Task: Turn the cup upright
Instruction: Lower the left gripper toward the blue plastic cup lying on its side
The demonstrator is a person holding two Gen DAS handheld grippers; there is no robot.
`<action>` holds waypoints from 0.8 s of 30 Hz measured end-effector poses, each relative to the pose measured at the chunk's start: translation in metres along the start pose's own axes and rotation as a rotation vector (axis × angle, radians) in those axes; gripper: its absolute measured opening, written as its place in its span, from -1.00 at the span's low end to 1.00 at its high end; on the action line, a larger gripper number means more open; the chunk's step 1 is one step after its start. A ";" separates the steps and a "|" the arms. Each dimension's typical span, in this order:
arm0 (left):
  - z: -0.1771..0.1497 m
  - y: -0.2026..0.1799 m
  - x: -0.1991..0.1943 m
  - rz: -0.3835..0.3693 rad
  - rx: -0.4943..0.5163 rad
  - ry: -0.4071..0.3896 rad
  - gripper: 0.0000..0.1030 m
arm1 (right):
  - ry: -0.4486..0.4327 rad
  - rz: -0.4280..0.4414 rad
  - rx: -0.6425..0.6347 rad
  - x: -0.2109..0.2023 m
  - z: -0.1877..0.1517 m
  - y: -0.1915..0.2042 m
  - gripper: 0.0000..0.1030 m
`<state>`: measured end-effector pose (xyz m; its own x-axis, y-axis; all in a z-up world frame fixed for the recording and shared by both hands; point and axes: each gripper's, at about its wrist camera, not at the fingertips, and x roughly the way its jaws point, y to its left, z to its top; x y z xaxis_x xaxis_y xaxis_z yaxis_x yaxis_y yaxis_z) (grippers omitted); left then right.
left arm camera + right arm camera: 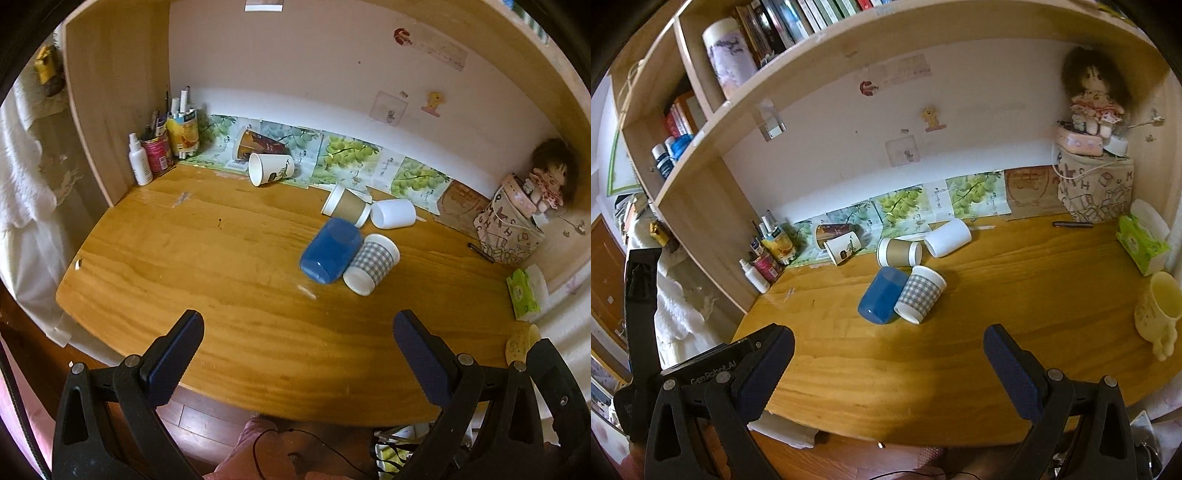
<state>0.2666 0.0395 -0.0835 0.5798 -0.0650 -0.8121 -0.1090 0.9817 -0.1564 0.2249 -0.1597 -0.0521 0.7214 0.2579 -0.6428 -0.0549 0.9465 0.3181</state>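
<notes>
Both grippers hang over the near edge of the wooden desk [229, 258], each with its fingers spread wide apart and holding nothing: the left gripper [298, 334] and the right gripper [889, 349].

Further out, near the middle of the desk, a blue cup [330, 250] lies on its side, touching a checked paper cup [373, 264] on its right, also on its side. Just beyond them lie a brown-sleeved cup [346, 205] and a white cup [393, 214], and further left by the back wall a printed white cup [270, 168], all tipped over. A yellow mug [1158, 308] stands upright at the right edge. A tissue pack [1141, 245] sits far right.
</notes>
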 end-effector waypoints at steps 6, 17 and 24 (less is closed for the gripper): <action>0.036 0.011 0.030 -0.014 0.017 0.044 0.99 | 0.027 -0.020 0.010 0.035 0.017 0.011 0.99; 0.085 0.019 0.084 -0.023 0.125 0.158 0.98 | 0.106 -0.032 -0.009 0.107 0.036 0.031 0.99; 0.103 0.018 0.130 -0.118 0.198 0.304 0.98 | 0.181 -0.035 0.062 0.146 0.035 0.027 0.99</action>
<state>0.4230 0.0669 -0.1336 0.3101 -0.2006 -0.9293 0.1191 0.9780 -0.1713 0.3530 -0.1033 -0.1132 0.5859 0.2608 -0.7673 0.0149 0.9432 0.3319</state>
